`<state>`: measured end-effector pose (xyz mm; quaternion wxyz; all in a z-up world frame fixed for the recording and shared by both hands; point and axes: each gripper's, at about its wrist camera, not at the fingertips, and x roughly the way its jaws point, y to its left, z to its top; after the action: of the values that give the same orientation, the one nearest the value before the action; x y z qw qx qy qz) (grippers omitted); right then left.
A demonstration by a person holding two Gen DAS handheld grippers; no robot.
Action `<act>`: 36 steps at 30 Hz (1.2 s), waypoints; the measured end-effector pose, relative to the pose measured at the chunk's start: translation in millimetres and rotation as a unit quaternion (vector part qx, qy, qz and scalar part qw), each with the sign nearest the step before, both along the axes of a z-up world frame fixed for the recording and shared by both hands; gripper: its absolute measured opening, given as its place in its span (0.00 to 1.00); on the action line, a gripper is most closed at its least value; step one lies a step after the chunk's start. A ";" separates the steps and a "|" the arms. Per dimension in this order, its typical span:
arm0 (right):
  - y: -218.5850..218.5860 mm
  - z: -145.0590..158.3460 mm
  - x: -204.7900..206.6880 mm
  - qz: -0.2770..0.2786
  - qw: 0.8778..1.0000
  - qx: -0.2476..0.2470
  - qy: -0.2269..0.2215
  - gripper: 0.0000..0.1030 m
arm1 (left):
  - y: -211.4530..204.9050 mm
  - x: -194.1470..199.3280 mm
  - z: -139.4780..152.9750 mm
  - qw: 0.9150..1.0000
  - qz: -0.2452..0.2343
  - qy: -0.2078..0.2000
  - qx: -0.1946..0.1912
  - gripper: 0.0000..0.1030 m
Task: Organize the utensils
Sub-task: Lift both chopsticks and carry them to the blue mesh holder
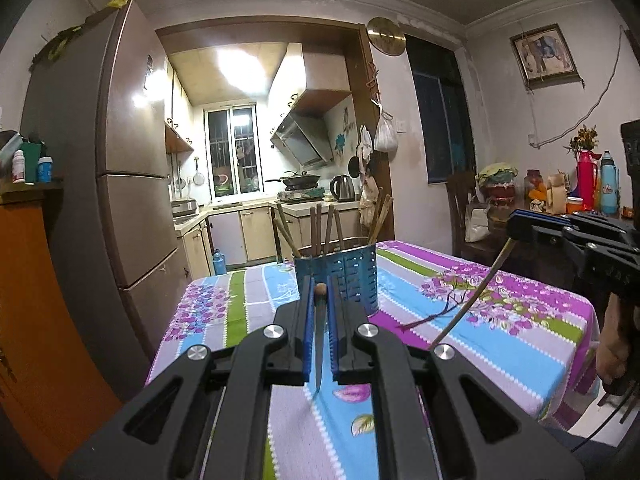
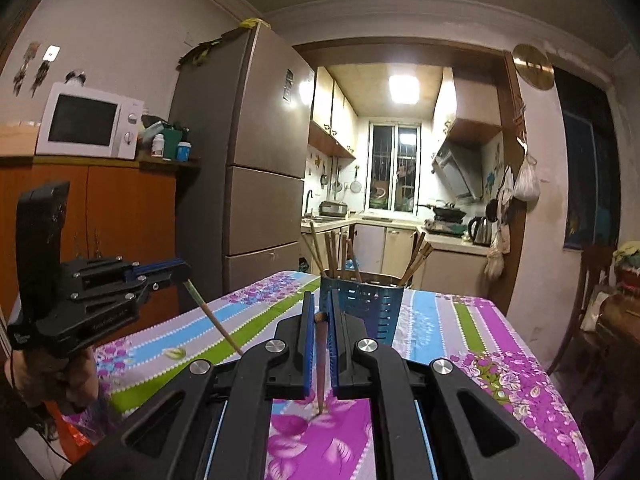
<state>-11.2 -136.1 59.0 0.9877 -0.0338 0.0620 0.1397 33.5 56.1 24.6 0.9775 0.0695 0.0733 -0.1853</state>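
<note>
The left claw (image 1: 319, 300) was shut on a chopstick (image 1: 319, 344), its pads pinching the thick end so that the round butt stood just above the fingers and the thin tip hung down over the table (image 1: 520, 344). The right claw (image 2: 319, 316) was likewise closed on a second chopstick (image 2: 321, 364), gripped near the top, point down. Each stick looked light, stiff and smooth, probably wood or bamboo, so it would likely pivot or slip in a loose pinch; a hold near the thick end, as here, seemed sound, with the taper leading into the holder. Seen from the other side, each stick slanted away from its claw, brownish and slender, darker toward the butt. Just beyond both claws, at the middle of the flowered cloth, stood the holder (image 1: 352, 276), a blue perforated metal tube. Several more chopsticks (image 1: 320, 228) already leaned in it, fanned out, thick ends up. Farther off lay the kitchen.
</note>
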 end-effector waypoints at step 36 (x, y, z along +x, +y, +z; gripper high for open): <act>-67.1 152.9 128.0 0.024 0.999 0.037 -0.032 0.07 | -44.2 98.5 162.6 1.000 -0.005 0.002 -0.021 0.05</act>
<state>116.8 -203.1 211.9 0.9861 -0.0036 0.0242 0.1642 132.0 11.8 187.2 0.9776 0.0489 0.0708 -0.1919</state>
